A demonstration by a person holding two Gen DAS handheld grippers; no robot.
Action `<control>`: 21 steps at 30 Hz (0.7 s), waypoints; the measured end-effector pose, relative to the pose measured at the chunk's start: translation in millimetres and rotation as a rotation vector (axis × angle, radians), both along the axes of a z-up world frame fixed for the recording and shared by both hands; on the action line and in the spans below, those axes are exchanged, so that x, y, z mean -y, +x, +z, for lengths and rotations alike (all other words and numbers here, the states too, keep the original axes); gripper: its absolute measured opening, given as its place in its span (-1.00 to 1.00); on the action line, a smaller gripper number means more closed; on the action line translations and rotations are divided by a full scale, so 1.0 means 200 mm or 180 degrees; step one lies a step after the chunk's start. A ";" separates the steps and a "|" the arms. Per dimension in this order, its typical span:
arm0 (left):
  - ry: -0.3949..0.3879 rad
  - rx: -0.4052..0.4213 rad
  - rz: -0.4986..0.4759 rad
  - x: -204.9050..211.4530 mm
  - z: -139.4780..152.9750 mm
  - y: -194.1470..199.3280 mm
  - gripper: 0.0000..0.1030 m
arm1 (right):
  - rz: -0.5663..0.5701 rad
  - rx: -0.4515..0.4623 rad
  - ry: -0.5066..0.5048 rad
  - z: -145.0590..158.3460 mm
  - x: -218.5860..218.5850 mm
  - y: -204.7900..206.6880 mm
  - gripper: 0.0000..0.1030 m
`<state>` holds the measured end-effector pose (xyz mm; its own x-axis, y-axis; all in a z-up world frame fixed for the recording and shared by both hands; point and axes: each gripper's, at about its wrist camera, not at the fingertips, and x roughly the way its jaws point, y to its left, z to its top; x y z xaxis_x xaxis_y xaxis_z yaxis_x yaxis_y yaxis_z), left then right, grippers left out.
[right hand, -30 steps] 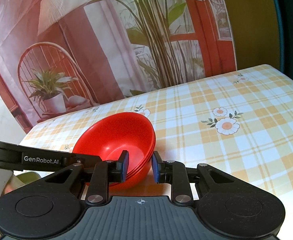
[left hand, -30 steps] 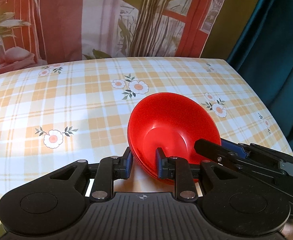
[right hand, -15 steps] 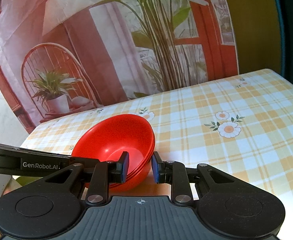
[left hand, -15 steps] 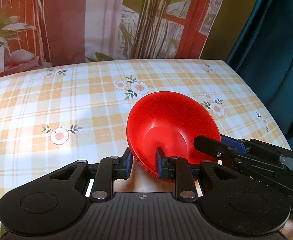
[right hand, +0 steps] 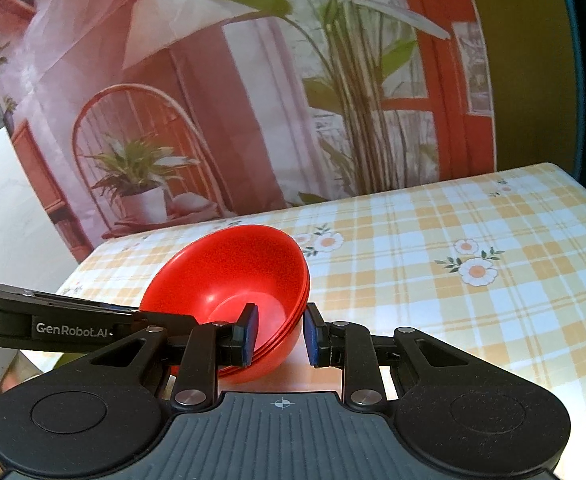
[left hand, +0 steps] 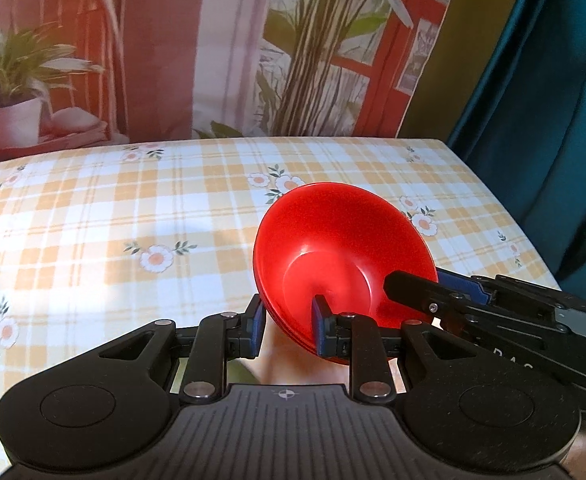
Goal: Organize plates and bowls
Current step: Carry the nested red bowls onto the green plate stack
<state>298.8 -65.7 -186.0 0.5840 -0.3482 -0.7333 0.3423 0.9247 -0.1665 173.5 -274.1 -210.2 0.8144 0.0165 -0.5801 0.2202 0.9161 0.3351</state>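
Gripping the near rim of a stack of red bowls [left hand: 341, 248], the left gripper [left hand: 287, 326] has one blue pad inside the top bowl and the other against the outer wall, so it is pinched on the stack's edge; the right gripper [right hand: 279, 332] does the same on the opposite rim, one pad inside and one outside, also clamped on the stack of red bowls [right hand: 233, 276]; in the left wrist view the right gripper [left hand: 433, 292] reaches in from the right side of the stack, and in the right wrist view the left gripper's black body, lettered GenRobot.AI, crosses in from the left; the nested rims show as several thin red edges below the top bowl; the stack is tilted away from both cameras and sits above the near part of the counter [left hand: 93, 220], which is covered in a yellow and white checked cloth with daisy prints; whether the stack's base touches the cloth cannot be told; behind the counter hangs a printed backdrop [right hand: 253, 100] with plants, a chair and a red door frame; a teal curtain [left hand: 553, 100] hangs at the right.
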 end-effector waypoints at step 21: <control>-0.0216 0.0039 0.0415 -0.43 0.07 -0.29 -0.48 | 0.0675 -0.0077 -0.0052 0.08 -0.41 0.06 -0.54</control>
